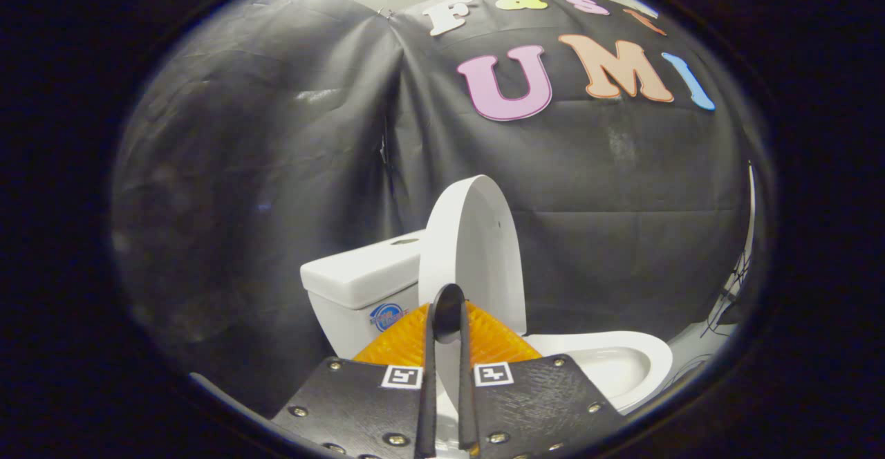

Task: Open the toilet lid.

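Note:
A white toilet stands against the black cloth wall. Its lid [477, 238] is raised upright and leans back toward the tank [359, 279], with its inner face turned to the right. To the right of the fingers the seat and bowl [622, 366] lie uncovered. My gripper [448, 303] is just in front of the lid's lower part. Its fingertips meet in a narrow arch, and I see nothing pinched between them. Only a thin slit of white shows between the fingers lower down, and they hide the lid's hinge area.
The black cloth wall closes in behind and to the left of the toilet. At the far right, dark cables [733, 293] hang near a pale floor edge beside the bowl.

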The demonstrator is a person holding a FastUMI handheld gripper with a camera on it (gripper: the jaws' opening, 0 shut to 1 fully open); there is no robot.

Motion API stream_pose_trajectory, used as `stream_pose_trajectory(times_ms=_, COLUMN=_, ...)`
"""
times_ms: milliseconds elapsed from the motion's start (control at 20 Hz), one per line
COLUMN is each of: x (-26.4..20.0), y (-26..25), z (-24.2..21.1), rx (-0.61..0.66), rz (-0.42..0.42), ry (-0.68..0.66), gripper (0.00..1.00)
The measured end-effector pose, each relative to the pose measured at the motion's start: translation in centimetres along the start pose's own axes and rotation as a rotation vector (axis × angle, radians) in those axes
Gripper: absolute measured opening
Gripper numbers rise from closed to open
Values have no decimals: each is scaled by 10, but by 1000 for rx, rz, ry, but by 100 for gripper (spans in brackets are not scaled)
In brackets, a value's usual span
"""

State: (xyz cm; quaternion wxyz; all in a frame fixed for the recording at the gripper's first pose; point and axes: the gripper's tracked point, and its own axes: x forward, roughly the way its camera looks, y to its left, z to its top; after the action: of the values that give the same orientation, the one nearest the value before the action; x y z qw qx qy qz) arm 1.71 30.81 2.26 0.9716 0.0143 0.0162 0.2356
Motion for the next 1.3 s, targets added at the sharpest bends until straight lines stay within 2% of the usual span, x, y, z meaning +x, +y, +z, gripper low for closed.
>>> stream_pose_trajectory(times_ms=300, x=0, y=10, z=-7, rx=61, rz=40, ry=17, gripper=19)
stream_pose_trajectory(times_ms=350, x=2, y=11, z=-6, rx=66, rz=46, ry=8, gripper=23)
stream_pose_trajectory(times_ms=700, x=4, y=17, z=-9, rx=51, rz=73, ry=23, gripper=23)
stream_pose_trajectory(times_ms=850, x=4, y=22, z=-21, rx=26, rz=88, ry=70, gripper=27)
stream_pose_trajectory(times_ms=1000, x=4, y=18, z=-26, rx=3, rz=72, ry=85, gripper=27)
stream_pose_trajectory(times_ms=1150, x=1, y=14, z=-25, rx=-13, rz=59, ry=92, gripper=36)
stream_pose_trajectory(times_ms=1250, x=-2, y=6, z=-21, rx=-24, rz=43, ry=85, gripper=56)
stream_pose_trajectory(times_ms=1300, x=-4, y=3, z=-21, rx=-23, rz=41, ry=87, gripper=61)
